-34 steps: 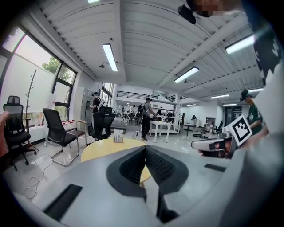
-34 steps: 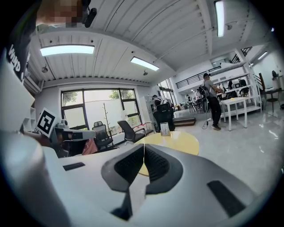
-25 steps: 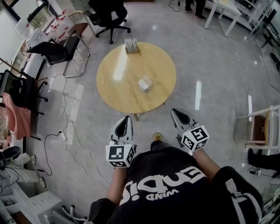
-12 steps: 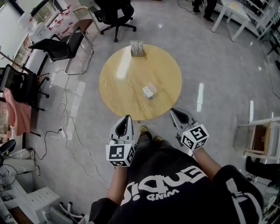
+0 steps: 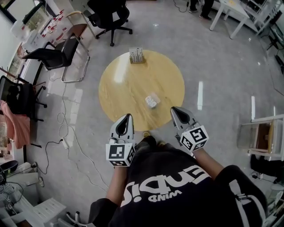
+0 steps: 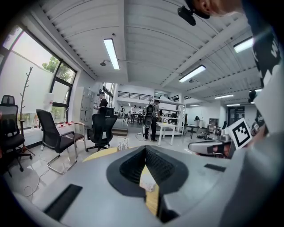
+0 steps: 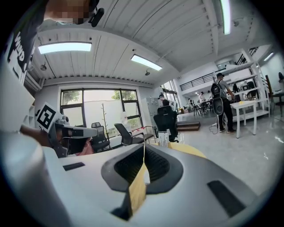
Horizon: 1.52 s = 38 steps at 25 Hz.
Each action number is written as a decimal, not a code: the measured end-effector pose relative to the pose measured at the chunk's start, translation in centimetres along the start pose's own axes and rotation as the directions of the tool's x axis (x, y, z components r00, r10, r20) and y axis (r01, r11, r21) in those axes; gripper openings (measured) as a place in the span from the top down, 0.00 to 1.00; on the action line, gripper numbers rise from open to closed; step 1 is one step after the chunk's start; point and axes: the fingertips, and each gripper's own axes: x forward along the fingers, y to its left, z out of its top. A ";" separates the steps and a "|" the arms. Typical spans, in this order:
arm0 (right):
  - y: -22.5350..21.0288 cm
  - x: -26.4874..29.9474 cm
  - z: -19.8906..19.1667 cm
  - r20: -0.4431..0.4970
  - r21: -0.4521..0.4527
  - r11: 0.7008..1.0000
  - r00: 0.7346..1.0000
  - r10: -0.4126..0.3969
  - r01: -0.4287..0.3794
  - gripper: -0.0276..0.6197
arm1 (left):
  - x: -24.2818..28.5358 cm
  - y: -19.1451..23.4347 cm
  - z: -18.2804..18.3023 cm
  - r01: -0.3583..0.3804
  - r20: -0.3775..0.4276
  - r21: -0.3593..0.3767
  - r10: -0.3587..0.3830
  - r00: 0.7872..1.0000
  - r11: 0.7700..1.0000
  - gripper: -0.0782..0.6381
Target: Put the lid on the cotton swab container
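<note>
A small clear cotton swab container [image 5: 151, 101] stands on the round wooden table [image 5: 124, 88], right of its middle and toward the near edge. I cannot make out the lid apart from it. My left gripper [image 5: 126, 117] is shut and empty, with its tip at the table's near edge. My right gripper [image 5: 175, 109] is also shut and empty, just off the near right rim. In the left gripper view the container [image 6: 148, 183] shows through the notch below the closed left gripper [image 6: 145, 150]. The right gripper [image 7: 143, 148] shows its jaws together over the tabletop.
A small rack of upright items [image 5: 136, 55] sits at the table's far edge. Black chairs [image 5: 57, 55] stand to the left and an office chair [image 5: 108, 13] beyond the table. Cables [image 5: 66, 133] lie on the floor at left. A white chair [image 5: 266, 137] stands at right.
The person has stepped toward the table. Both grippers have moved forward and now reach its near edge, and the container lies closer to them. Both stay shut.
</note>
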 end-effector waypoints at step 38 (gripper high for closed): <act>-1.2 9.2 -9.0 -0.168 0.025 0.997 0.983 0.080 -0.077 0.47 | 5.2 1.1 0.6 0.095 -0.016 0.010 -0.095 0.995 0.995 0.88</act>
